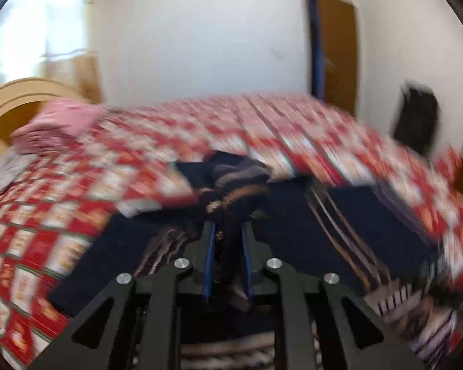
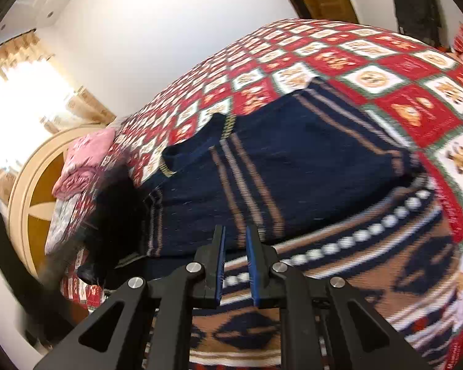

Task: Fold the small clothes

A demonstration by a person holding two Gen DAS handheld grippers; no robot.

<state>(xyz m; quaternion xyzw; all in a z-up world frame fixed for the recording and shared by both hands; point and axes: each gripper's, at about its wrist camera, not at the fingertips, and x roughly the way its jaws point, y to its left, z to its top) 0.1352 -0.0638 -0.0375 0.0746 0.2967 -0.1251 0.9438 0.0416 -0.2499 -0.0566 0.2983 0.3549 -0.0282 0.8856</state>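
**Navy sweater on a patchwork bed, one claw gripping, one clear**

One navy knitted sweater [image 2: 293,160] with tan stripes and a patterned tan-and-white hem band lies spread on the bed, over a red-and-white patchwork bedspread [image 2: 370,61].

Left gripper [image 1: 228,234]: the two blue-padded fingers [image 1: 209,256] stand close together, clenched on a bunched fold of the sweater [image 1: 231,185]. The fabric rises in a crumpled ridge directly beyond the fingertips, lifted above the rest of the garment, which spreads flat to the left and right of the claw. This view is heavily blurred, so fine detail of the knit cannot be read.

Right gripper [image 2: 234,237]: the fingers [image 2: 220,265] stand slightly parted with a narrow gap between the pads, and nothing lies in that gap; the claw is released. It hangs over the near hem band, with the navy body of the sweater stretching away beyond the fingertips. A folded-in sleeve with a striped cuff lies at the far left of the garment.

Counts: one sweater, two grippers, one bed. At the far left end of the bed lies one stack of pink folded cloth [image 2: 83,160] beside a curved cream headboard [image 2: 31,169]. One brown door [image 1: 336,49] and one dark item [image 1: 416,117] hanging on the wall stand at the far right.

No brand, label or legible writing shows on any item.
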